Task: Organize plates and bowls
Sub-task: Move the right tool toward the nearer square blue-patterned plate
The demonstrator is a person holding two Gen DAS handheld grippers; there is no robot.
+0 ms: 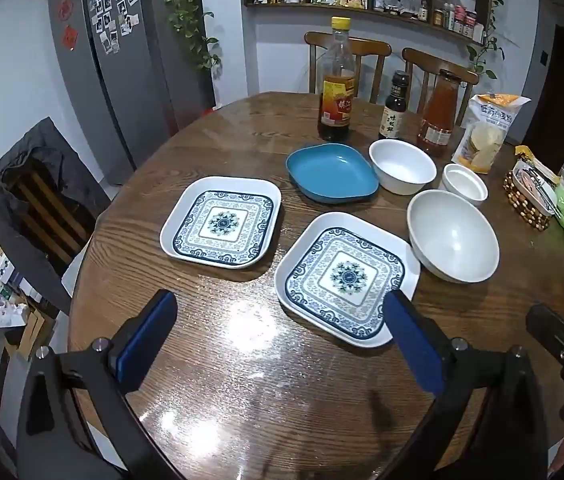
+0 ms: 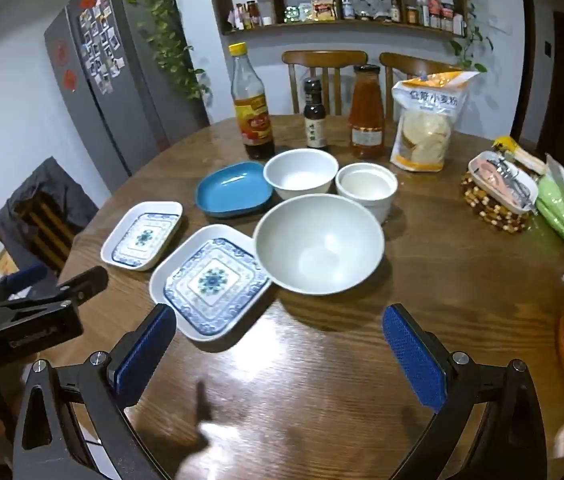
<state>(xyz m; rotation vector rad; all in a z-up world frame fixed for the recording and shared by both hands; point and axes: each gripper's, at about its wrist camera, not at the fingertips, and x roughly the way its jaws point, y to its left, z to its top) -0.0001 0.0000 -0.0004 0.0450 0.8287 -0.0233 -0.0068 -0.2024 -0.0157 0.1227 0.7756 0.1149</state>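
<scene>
The flour bag [image 2: 428,120] at the far right reads 小麦粉; the bottle labels are too blurred for me to read. My left gripper [image 1: 282,332] and right gripper [image 2: 282,344] both gape wide above the wooden table [image 2: 342,360], holding nothing. Two blue-patterned square plates [image 1: 221,222] [image 1: 346,278] lie apart near me, left of the large grey bowl [image 2: 318,244]. Farther off sit the blue dish [image 1: 332,172] and two white bowls [image 1: 402,166] [image 1: 465,182].
</scene>
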